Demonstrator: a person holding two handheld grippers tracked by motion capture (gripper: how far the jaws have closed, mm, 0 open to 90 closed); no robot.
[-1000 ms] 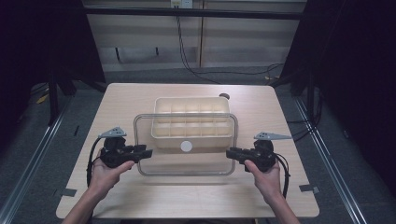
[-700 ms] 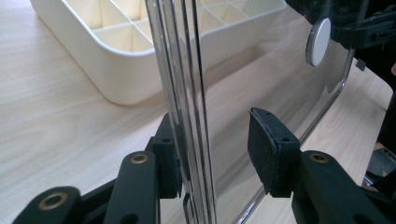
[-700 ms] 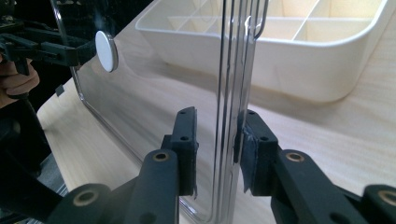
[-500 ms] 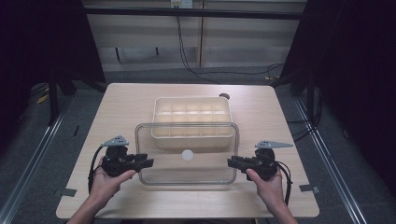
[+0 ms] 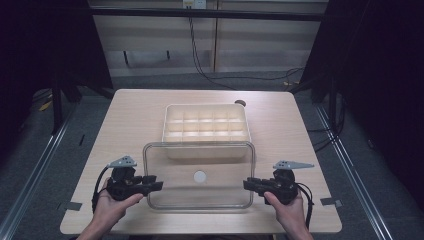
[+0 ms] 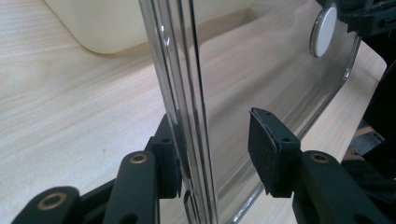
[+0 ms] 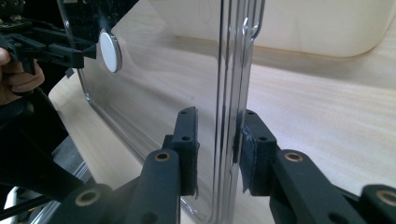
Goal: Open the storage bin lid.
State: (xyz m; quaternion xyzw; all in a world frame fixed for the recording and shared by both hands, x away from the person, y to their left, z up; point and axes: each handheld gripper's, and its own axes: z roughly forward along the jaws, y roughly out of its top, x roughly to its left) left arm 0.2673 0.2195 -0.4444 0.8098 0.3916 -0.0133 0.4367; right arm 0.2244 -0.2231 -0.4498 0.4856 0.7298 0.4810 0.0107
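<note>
We record one clear lid (image 5: pixel 199 175) in the lower centre of the high view, lying across the counter (image 5: pixel 130 125) between the two tongs, its far edge overlapping the near rim of the tray. It carries one white round disc (image 5: pixel 200 176) at its middle.

One cream divided tray (image 5: pixel 206 129) sits just above the lid in the frame; we count ten compartments in two rows of five.

We count two tongs, one per hand. The left tongs (image 5: pixel 150 183) sit at the lid's left edge, the right tongs (image 5: pixel 250 184) at its right edge. In the high view we cannot judge how far either pair is spread.

The left gripper view supplies that: the lid's edge (image 6: pixel 182 107) rests against one pad, while the other pad (image 6: pixel 266 149) stands clear of it, so the left tongs (image 6: pixel 212 154) are spread apart and not clamping. The right gripper view shows the right tongs (image 7: pixel 217 151) set close on either side of the lid's edge (image 7: pixel 231 112); one pad touches, the other shows a slight gap, so we cannot tell whether they clamp.

One dark round fitting (image 5: pixel 240 103) sits on the counter beyond the tray's far right corner.
</note>
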